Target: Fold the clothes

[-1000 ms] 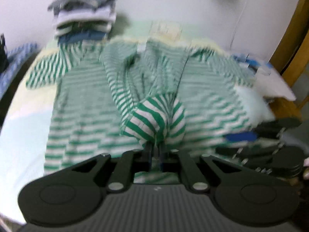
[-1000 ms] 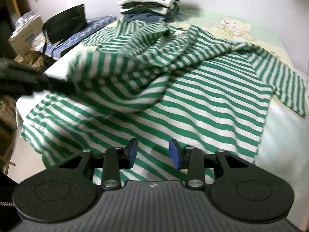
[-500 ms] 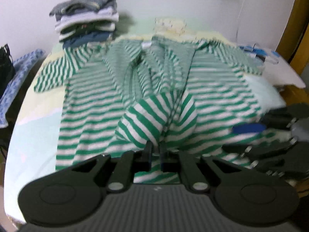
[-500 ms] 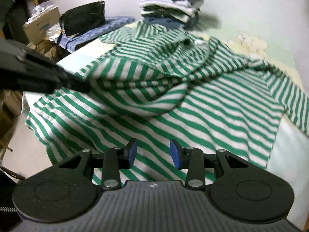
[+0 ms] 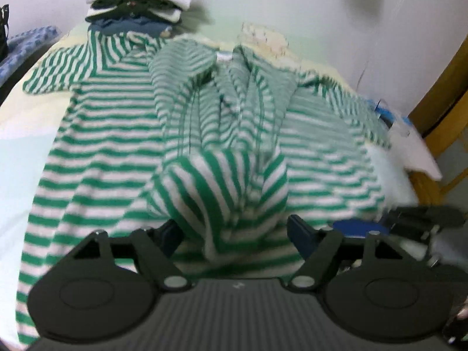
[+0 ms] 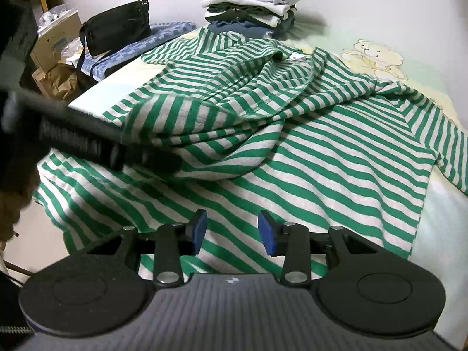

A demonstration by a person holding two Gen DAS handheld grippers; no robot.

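I see the green-and-white striped shirt [image 6: 336, 158] spread flat across the bed [image 6: 438, 228], its lower left part folded up over the middle in a loose bunch [image 5: 225, 187]. My left tool [image 5: 234, 234] has just been opening; its jaws now stand wide on either side of that bunch, the cloth between them with no pad pressing it. My right tool [image 6: 232, 231] hovers over the shirt's near hem, jaws about half apart and holding nothing. Behind the collar, a stack of folded clothes [image 6: 251, 3] sits by the wall, a black bag [image 6: 117, 26] to its left
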